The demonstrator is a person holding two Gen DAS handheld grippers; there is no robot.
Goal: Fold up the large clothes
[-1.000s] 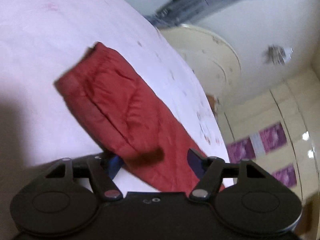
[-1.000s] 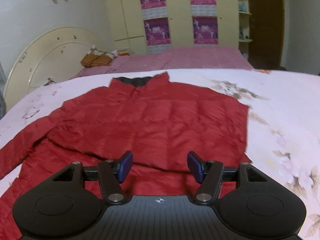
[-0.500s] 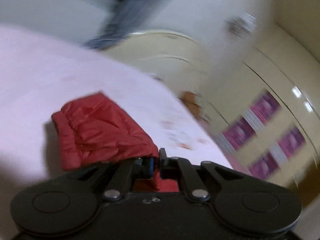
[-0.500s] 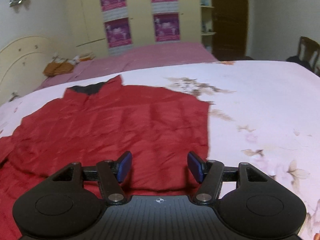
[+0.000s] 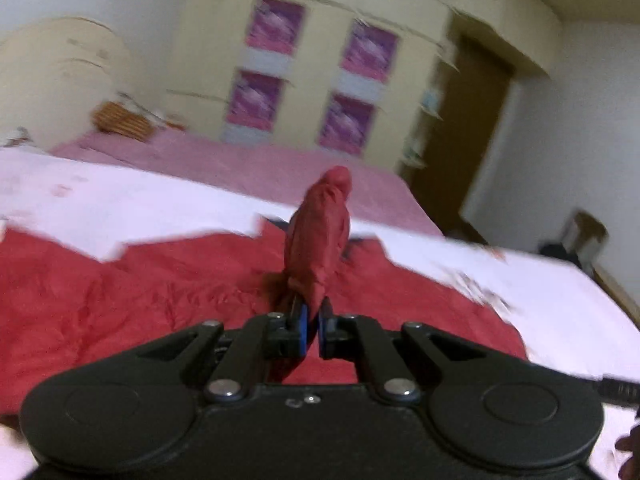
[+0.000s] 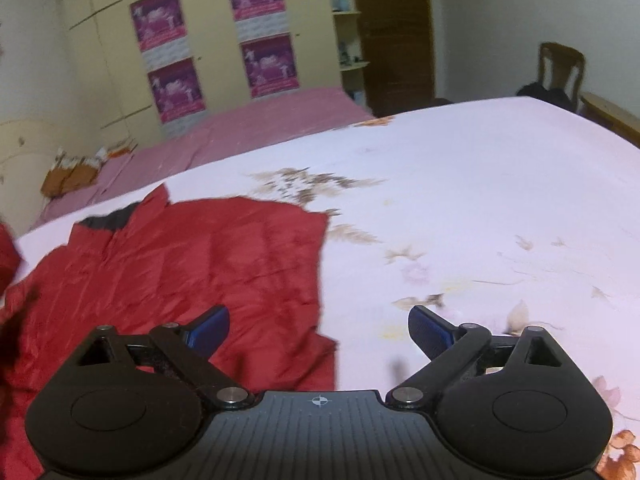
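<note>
with the red jacket (image 6: 192,272) spread flat across the floral white bedsheet (image 6: 480,208), dark collar (image 6: 106,222) toward the far pink bed (image 6: 256,128); seen from the left wrist, left gripper (image 5: 313,312) clamped tight on one sleeve (image 5: 320,232), jaws nearly meeting with red fabric pinched between the blue pads, sleeve raised upright above the jacket body (image 5: 140,292), cuff end topmost; in the right wrist view, right gripper (image 6: 319,328) gaping wide, jaws having just been opening, nothing gripped, left pad (image 6: 210,326) over the jacket's lower right corner, right pad (image 6: 430,330) over bare sheet, straight right edge of the jacket running up between them; lifted sleeve just showing as a red patch (image 6: 8,256) at the left margin of that view; behind the beds, cream wardrobe (image 6: 212,40) bearing four purple posters (image 6: 160,20), brown door (image 6: 396,32) to its right, wooden chair (image 6: 560,68) beyond the far corner of the sheet, orange-brown basket-like thing (image 6: 70,176) lying on the pink bed near the curved cream headboard (image 5: 60,76); left wrist view blurred, fine detail of the sleeve grip hard to read
</note>
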